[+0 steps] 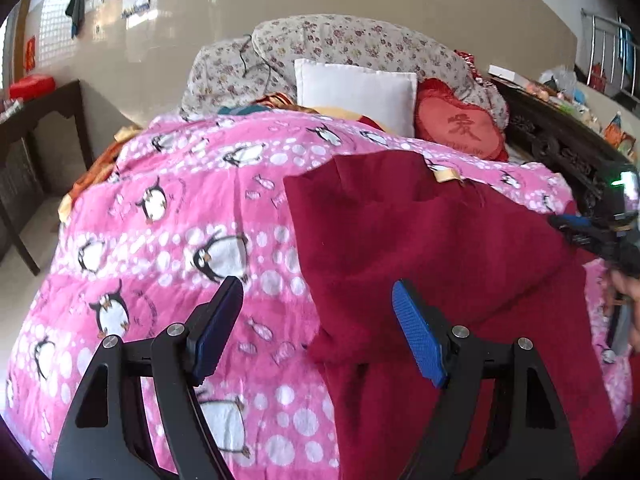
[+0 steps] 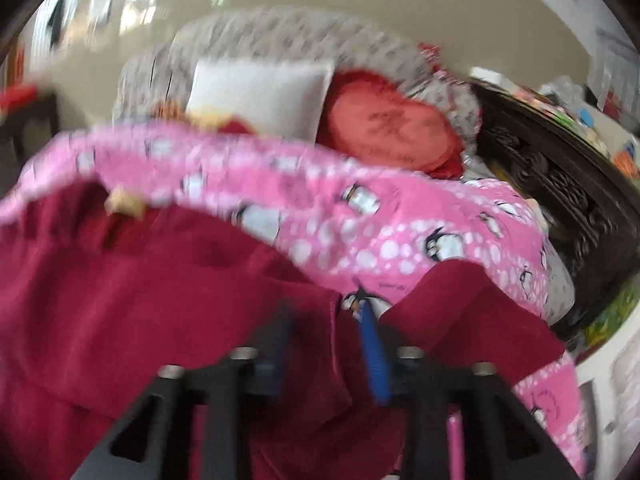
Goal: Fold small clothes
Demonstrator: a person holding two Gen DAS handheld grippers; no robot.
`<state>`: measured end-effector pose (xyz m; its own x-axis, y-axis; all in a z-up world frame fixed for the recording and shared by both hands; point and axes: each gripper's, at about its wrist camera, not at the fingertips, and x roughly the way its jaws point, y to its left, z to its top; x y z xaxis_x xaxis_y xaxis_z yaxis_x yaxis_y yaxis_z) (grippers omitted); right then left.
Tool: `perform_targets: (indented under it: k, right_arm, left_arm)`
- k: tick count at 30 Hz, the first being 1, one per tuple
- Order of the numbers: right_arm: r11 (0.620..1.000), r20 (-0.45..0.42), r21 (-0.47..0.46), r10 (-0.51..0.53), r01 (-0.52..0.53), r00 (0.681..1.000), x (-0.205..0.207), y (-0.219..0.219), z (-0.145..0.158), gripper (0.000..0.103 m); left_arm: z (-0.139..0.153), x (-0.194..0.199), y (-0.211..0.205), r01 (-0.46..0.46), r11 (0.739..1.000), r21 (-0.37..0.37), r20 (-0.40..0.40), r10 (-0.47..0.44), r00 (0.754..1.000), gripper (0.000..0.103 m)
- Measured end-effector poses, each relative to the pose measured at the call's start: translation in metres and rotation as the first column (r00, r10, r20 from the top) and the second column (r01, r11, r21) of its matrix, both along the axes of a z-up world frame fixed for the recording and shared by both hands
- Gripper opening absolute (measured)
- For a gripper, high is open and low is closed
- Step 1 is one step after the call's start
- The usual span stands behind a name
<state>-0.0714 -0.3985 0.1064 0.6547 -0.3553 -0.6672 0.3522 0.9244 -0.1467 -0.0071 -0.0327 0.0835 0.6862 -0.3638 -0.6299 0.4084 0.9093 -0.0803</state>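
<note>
Beige glossy wall behind a bed (image 1: 160, 208) covered by a pink penguin-print blanket (image 1: 168, 216), with a floral quilt (image 1: 328, 40), white pillow (image 1: 356, 88) and red heart cushion (image 1: 460, 128) piled at the head. Task item was a dark red garment (image 1: 420, 248), plush-looking, spread on the right part of the blanket, one edge folded over itself near the bottom, a small tan tag (image 1: 448, 176) at its far edge. Left tool (image 1: 318, 304) hung above the garment's left edge, jaws wide apart, blue pads clear of the cloth, nothing between them. Right tool (image 2: 328, 320) sat low over the red garment with its jaws partly apart; right wrist view was heavily motion-blurred, so cannot tell whether the pads pressed any fabric. In the left wrist view the right tool showed only as a dark shape at the right edge, with part of a hand (image 1: 620, 292) cut off by the frame. Dark carved wooden furniture (image 1: 560, 148) stood right of the bed, cluttered on top, items too small to name. Dark side table (image 1: 40, 120) at left carried a red box (image 1: 32, 84).
</note>
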Motion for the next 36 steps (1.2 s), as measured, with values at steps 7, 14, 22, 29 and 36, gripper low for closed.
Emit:
perform_targets:
  k: [7,14,22,29,36]
  right_arm:
    - [0.946,0.081,0.209,0.237,-0.249,0.968,-0.005,0.043,0.026,0.052]
    - [0.966,-0.041,0.031,0.260,-0.258,0.965,0.033,0.097,-0.034,0.052]
    - [0.984,0.033,0.057,0.167,-0.169,0.985,-0.012,0.056,0.001,0.052]
    - [0.981,0.004,0.169,0.098,-0.097,0.995,-0.025,0.009,-0.025,0.052]
    - [0.954,0.137,0.290,0.033,-0.072,0.990,-0.074,-0.023,0.004,0.052]
  left_arm:
    - [-0.006,0.030,-0.019,-0.039,0.999,0.028,0.002,0.039,0.999,0.078]
    - [-0.038,0.072,-0.038,-0.086,0.989,0.117,-0.086,0.096,0.992,0.078]
    - [-0.029,0.054,-0.031,-0.078,0.995,0.063,-0.101,0.084,0.991,0.078]
    - [-0.028,0.032,-0.055,-0.034,0.999,0.033,-0.110,0.037,0.993,0.078]
    - [-0.053,0.038,-0.062,-0.087,0.996,0.024,-0.168,0.090,0.982,0.078]
